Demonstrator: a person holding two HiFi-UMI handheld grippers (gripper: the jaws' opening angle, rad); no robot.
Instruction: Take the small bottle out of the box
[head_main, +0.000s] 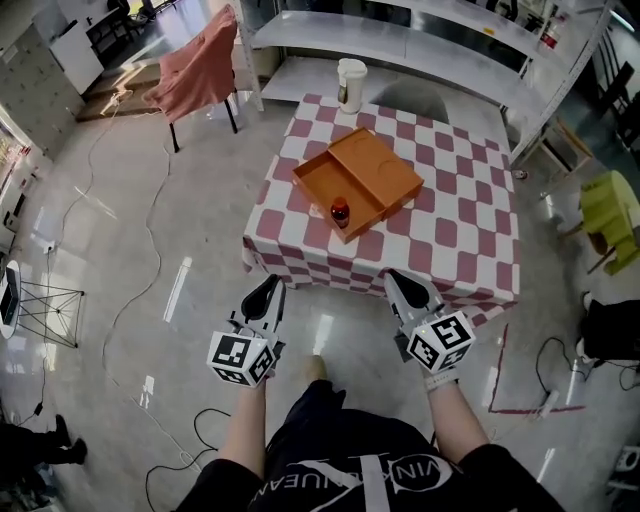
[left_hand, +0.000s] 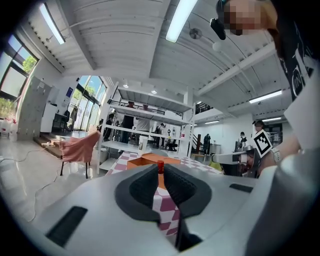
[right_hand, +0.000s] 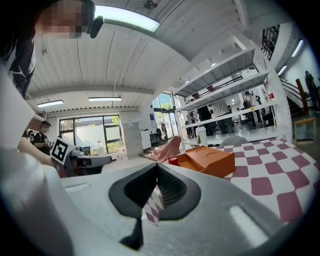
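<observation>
Item: small bottle (head_main: 340, 211), upright in near corner of box (head_main: 328, 178) | left gripper (head_main: 268, 285): barely apart, empty | right gripper (head_main: 400, 278): closed, empty | advice: open jaws before reaching, clasp below cap, lift straight.

Before you stands one table under a red-and-white checked cloth (head_main: 450, 200). It bears an open, flat orange box (head_main: 358, 180) with its lid folded back, a small dark bottle with a red cap (head_main: 340, 212) upright in the box's near corner, and a white cylindrical cup (head_main: 351, 85) at the far edge. Your left gripper (head_main: 270, 283) and right gripper (head_main: 398, 277), each with a black-and-white marker cube, hang over the glossy floor by the table's near edge, apart from the box. Off the table are a chair draped in pink cloth (head_main: 195, 70), far left, and a yellow-green chair (head_main: 610, 210), right.
</observation>
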